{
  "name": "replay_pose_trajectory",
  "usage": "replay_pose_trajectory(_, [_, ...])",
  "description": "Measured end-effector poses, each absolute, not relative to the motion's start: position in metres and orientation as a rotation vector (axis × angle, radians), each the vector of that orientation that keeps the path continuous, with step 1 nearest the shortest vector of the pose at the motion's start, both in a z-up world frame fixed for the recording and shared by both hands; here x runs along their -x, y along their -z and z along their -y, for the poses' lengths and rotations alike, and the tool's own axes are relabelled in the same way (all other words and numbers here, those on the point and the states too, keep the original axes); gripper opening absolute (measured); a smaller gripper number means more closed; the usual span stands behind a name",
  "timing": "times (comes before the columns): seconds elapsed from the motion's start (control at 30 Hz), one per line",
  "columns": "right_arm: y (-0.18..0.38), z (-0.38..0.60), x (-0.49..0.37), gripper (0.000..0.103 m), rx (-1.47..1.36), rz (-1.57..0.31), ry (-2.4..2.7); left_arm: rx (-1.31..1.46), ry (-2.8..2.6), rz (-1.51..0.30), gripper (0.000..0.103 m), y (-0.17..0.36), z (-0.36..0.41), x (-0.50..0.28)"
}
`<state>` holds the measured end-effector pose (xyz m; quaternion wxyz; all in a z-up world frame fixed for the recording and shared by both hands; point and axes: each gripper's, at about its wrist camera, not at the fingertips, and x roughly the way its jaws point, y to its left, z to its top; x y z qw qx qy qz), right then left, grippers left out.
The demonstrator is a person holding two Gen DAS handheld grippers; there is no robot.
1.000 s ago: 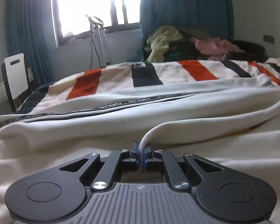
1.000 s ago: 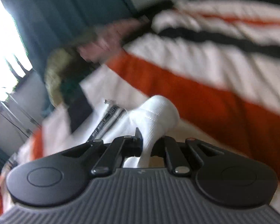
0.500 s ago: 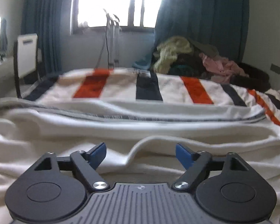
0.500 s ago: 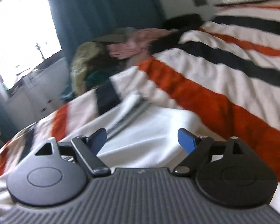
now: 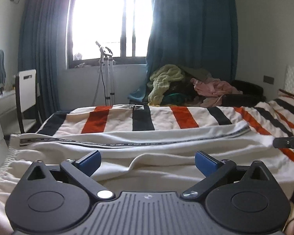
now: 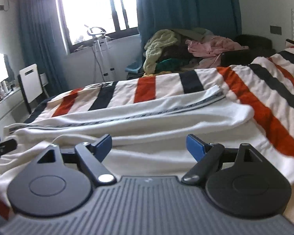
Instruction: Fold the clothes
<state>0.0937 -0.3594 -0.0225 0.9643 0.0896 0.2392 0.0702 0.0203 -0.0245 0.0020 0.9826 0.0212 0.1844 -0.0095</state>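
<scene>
At the far left a white chair (image 5: 27,90) stands beside the bed, with a metal stand (image 5: 106,78) under the bright window (image 5: 109,19) and dark blue curtains (image 5: 192,29) on either side. The left gripper (image 5: 148,161) hovers over the near edge of the white garment (image 5: 147,143), its blue-tipped fingers (image 5: 90,159) spread wide with nothing between them. The garment lies lengthwise across the near part of the striped bedspread (image 5: 143,117), a printed dark band running along it. The right gripper (image 6: 149,145) is likewise wide apart and empty, above the same white garment (image 6: 166,121). Far right, a pile of clothes (image 6: 186,49) sits beyond the bed.
</scene>
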Motion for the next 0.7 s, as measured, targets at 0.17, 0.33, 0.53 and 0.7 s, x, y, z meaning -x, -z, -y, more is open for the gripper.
replay_pose_trajectory(0.17, [0.035, 0.340, -0.072, 0.084, -0.153, -0.497, -0.150, -0.043, 0.019, -0.379, 0.103, 0.006, 0.021, -0.001])
replay_pose_trajectory(0.33, [0.035, 0.333, -0.077, 0.084, -0.099, -0.477, -0.101, -0.003, -0.018, -0.412, 0.103, 0.010, 0.010, -0.005])
replay_pose_trajectory(0.53, [0.036, 0.346, -0.079, 0.084, -0.132, -0.464, -0.008, 0.051, -0.056, -0.490, 0.103, 0.018, -0.006, -0.018])
replay_pose_trajectory(0.7, [0.039, 0.366, -0.082, 0.084, -0.133, -0.438, 0.317, 0.127, -0.052, -0.521, 0.103, 0.023, -0.019, -0.022])
